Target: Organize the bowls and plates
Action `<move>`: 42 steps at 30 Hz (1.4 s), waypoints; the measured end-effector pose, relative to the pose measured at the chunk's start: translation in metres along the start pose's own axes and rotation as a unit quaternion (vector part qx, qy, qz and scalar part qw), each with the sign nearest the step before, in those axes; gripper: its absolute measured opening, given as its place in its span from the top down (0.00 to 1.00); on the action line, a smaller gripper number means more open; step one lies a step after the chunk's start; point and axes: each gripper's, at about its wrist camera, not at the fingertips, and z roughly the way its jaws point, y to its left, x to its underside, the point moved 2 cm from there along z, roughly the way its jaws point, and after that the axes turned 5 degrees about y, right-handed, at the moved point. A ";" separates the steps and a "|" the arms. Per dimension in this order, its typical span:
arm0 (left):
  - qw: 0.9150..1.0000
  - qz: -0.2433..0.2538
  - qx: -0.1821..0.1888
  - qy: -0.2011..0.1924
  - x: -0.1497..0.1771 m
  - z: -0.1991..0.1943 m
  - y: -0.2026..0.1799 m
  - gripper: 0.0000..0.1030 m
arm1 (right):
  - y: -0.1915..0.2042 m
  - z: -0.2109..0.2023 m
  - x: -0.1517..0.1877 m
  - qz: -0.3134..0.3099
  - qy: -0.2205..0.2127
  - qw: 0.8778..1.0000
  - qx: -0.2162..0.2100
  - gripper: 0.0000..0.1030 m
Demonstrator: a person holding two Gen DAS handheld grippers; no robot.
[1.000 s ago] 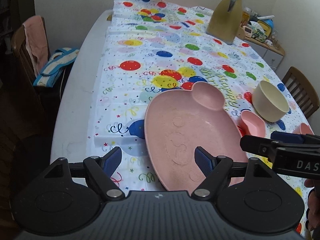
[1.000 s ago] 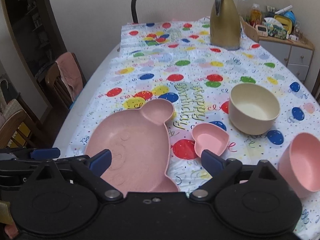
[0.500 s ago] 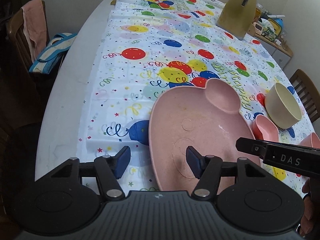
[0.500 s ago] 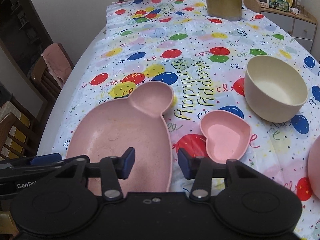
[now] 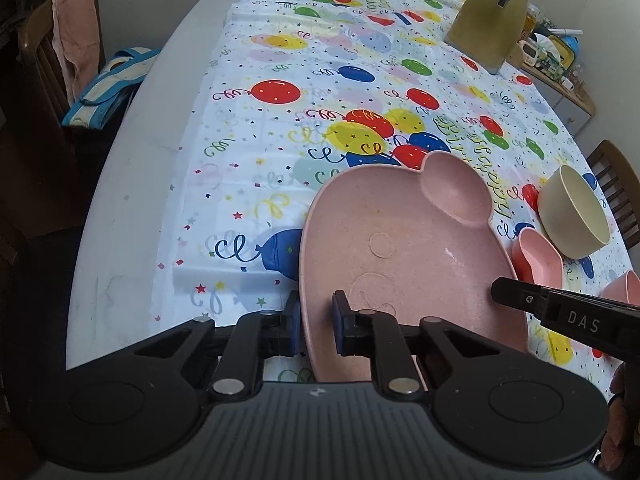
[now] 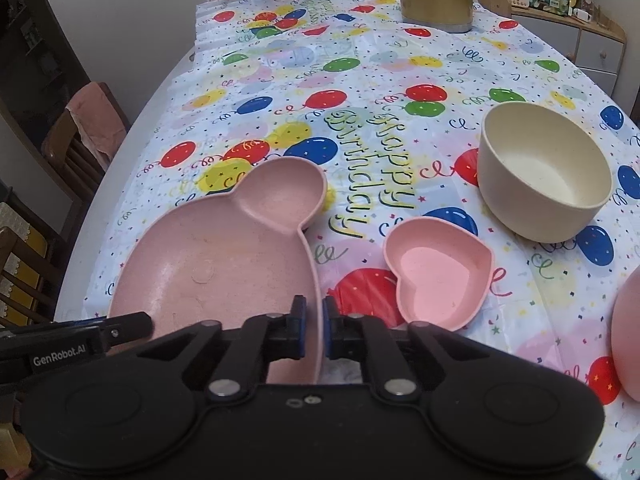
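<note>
Both sides are clamped on! The left tool (image 5: pixel 316 330) pinches the left rim of the pink bear-shaped plate (image 5: pixel 404 256), the right tool (image 6: pixel 313 332) pinches its right rim, low and level over the bench (image 5: pixel 132 184). The plate sits near the bench's front edge. Risk: uneven lifting could twist it loose, or swing it into the heart dish (image 6: pixel 438 270) just beside.

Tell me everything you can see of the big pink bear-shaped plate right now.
The big pink bear-shaped plate looks like matte speckled plastic, with a raised rim, a round ear compartment and faint embossed circles in its main well. It is empty and lies on the balloon-print tablecloth. The left tool pinches its left rim and the right tool its right rim; the heart-shaped pink dish sits apart.
</note>
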 end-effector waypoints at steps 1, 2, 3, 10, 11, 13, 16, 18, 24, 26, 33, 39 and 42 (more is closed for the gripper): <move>1.000 0.001 0.000 0.001 0.001 -0.001 0.000 0.85 | -0.001 -0.001 0.000 0.002 0.001 1.000 -0.003 0.94; 1.000 0.002 0.000 0.000 0.002 -0.003 -0.001 0.85 | -0.001 -0.002 0.001 0.002 0.002 1.000 -0.004 0.94; 1.000 0.004 0.001 0.000 0.004 -0.005 -0.001 0.85 | 0.000 -0.003 0.002 0.000 0.003 1.000 -0.003 0.95; 1.000 0.021 0.016 0.003 0.017 -0.028 -0.011 0.85 | -0.001 -0.024 0.012 0.005 0.003 1.000 -0.005 0.95; 1.000 0.024 0.019 0.002 0.019 -0.032 -0.014 0.85 | -0.001 -0.028 0.013 0.006 0.002 1.000 -0.006 0.95; 0.999 0.031 0.023 0.002 0.024 -0.041 -0.020 0.85 | -0.003 -0.038 0.017 0.007 0.002 1.000 -0.005 0.96; 0.999 0.041 0.029 0.004 0.032 -0.054 -0.031 0.85 | -0.008 -0.054 0.024 0.013 0.005 1.000 -0.003 0.95; 0.998 0.048 0.031 0.005 0.038 -0.063 -0.040 0.85 | -0.012 -0.066 0.029 0.019 0.006 1.000 -0.004 0.96; 0.997 0.070 0.035 0.001 0.053 -0.091 -0.064 0.85 | -0.026 -0.104 0.044 0.031 0.002 0.999 -0.005 0.96; 0.997 0.074 0.036 -0.004 0.058 -0.101 -0.073 0.85 | -0.030 -0.118 0.049 0.035 -0.002 0.999 -0.007 0.96; 0.995 0.093 0.039 -0.015 0.078 -0.133 -0.113 0.85 | -0.051 -0.165 0.067 0.046 -0.019 0.999 -0.015 0.96; 0.992 0.116 0.045 -0.019 0.102 -0.153 -0.157 0.85 | -0.080 -0.203 0.085 0.054 -0.030 0.998 -0.023 0.96; 0.991 0.126 0.050 -0.017 0.115 -0.159 -0.182 0.85 | -0.098 -0.222 0.096 0.054 -0.034 0.998 -0.024 0.96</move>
